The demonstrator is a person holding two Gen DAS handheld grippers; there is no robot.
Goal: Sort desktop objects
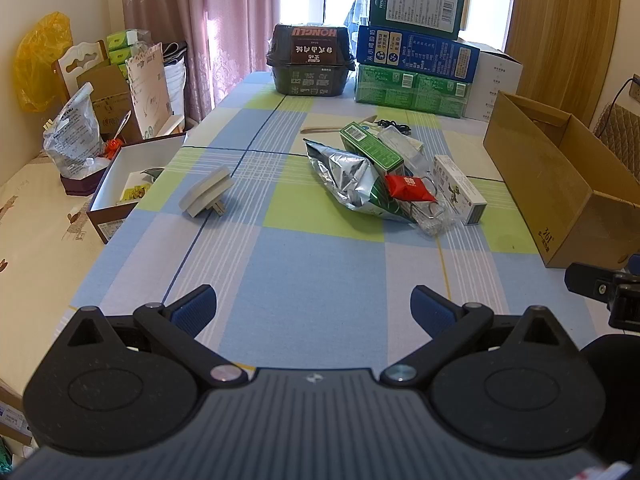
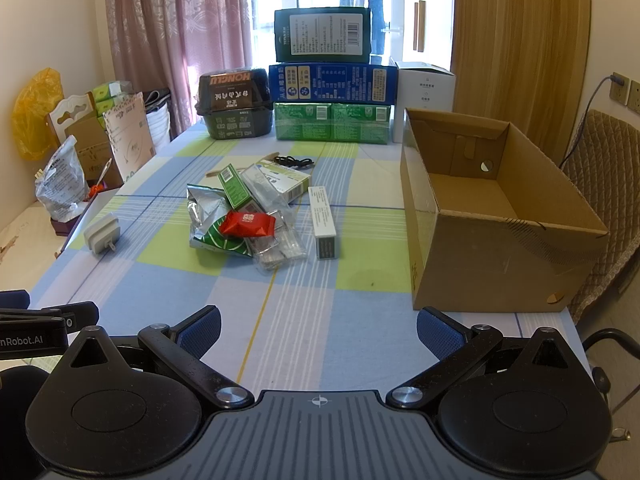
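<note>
A pile of small objects lies mid-table: a silver foil bag [image 1: 348, 176] [image 2: 208, 216], a red packet [image 1: 410, 188] [image 2: 248, 224], a green box [image 1: 370, 148] [image 2: 236, 190], clear plastic packaging [image 1: 430, 216] [image 2: 276, 248] and a white slim box [image 1: 460, 188] [image 2: 325, 222]. A grey plug adapter [image 1: 208, 194] [image 2: 102, 234] lies apart to the left. An open cardboard box [image 1: 560, 188] [image 2: 496, 216] stands on the right, empty. My left gripper [image 1: 314, 310] and right gripper [image 2: 318, 330] are open and empty, low over the near table.
Stacked green, blue and dark cartons [image 2: 332, 92] and a black food container [image 2: 236, 104] stand at the table's far end. A wooden spoon [image 1: 332, 128] and black cable [image 2: 296, 161] lie behind the pile. Boxes and bags [image 1: 100, 128] crowd the left side. A chair [image 2: 608, 168] stands on the right.
</note>
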